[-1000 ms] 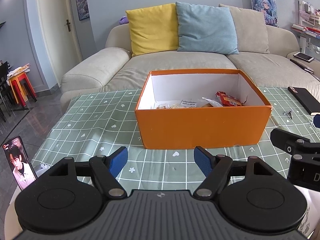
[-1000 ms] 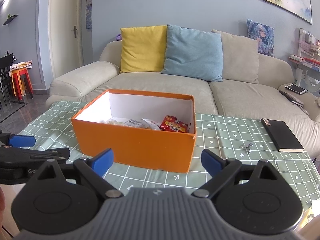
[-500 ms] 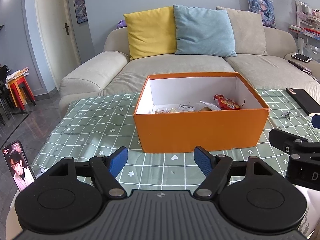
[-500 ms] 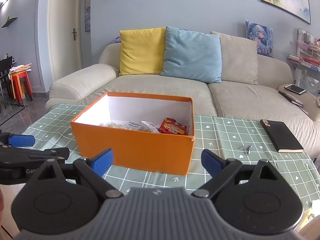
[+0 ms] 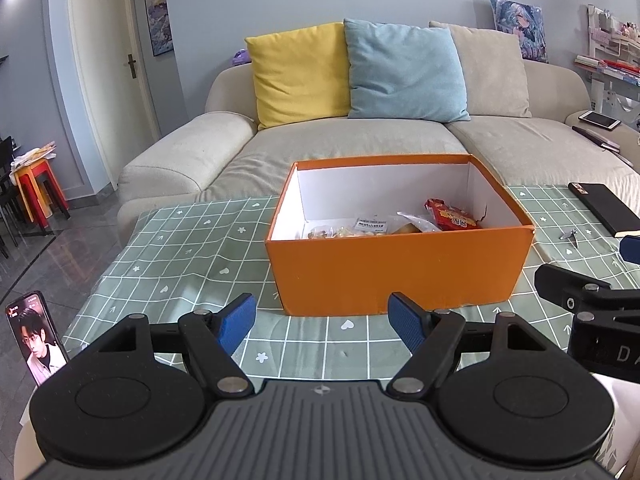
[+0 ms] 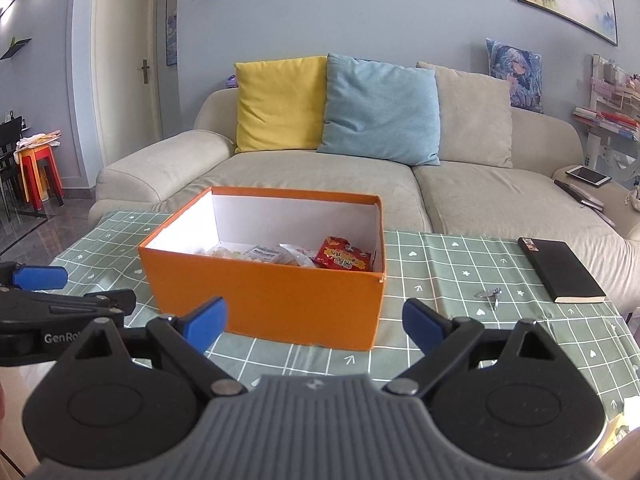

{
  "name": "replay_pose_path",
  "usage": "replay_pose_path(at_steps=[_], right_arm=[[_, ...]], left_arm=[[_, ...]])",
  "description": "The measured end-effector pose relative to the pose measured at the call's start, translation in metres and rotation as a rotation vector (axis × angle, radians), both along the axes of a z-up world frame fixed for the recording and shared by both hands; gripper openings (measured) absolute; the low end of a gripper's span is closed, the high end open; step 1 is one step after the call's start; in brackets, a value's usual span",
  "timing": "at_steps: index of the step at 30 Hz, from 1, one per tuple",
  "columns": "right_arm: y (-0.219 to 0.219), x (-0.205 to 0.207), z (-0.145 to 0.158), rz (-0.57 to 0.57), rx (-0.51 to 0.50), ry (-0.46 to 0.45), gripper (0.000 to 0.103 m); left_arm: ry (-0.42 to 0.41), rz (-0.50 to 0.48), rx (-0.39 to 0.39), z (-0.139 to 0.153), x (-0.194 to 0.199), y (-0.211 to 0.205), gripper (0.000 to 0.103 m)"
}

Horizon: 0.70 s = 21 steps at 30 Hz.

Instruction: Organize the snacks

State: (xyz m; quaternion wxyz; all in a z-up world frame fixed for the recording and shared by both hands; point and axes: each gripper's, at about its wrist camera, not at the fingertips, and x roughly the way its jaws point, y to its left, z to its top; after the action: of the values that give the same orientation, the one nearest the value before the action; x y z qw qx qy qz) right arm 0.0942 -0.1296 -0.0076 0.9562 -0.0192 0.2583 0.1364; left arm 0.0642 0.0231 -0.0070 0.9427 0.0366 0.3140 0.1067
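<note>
An open orange box [image 5: 396,268] [image 6: 264,300] stands on the green checked tablecloth. Inside lie a red snack packet [image 5: 452,218] [image 6: 344,258] at the right and clear packets of pale snacks [image 5: 348,230] [image 6: 256,254] to its left. My left gripper [image 5: 322,322] is open and empty, held above the cloth in front of the box. My right gripper [image 6: 314,322] is open and empty, also short of the box's near wall. Each gripper shows at the edge of the other's view.
A black notebook [image 6: 560,274] and a small metal nail clipper [image 6: 490,295] lie on the cloth right of the box. A phone [image 5: 36,338] stands at the table's left edge. A beige sofa with cushions [image 6: 380,108] lies behind the table.
Both grippers have drawn back and risen a little, so the box looks smaller and farther. Jaws stay open; nothing was picked up.
</note>
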Motion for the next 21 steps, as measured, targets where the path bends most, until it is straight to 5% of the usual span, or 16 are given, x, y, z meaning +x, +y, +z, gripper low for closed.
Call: replay_pose_path(at_steps=[21], right_arm=[[-0.0005,0.0002,0.0016,-0.002,0.002,0.001,0.092]], left_arm=[[-0.001,-0.006,0.003,0.0002,-0.0004,-0.0016,0.088]])
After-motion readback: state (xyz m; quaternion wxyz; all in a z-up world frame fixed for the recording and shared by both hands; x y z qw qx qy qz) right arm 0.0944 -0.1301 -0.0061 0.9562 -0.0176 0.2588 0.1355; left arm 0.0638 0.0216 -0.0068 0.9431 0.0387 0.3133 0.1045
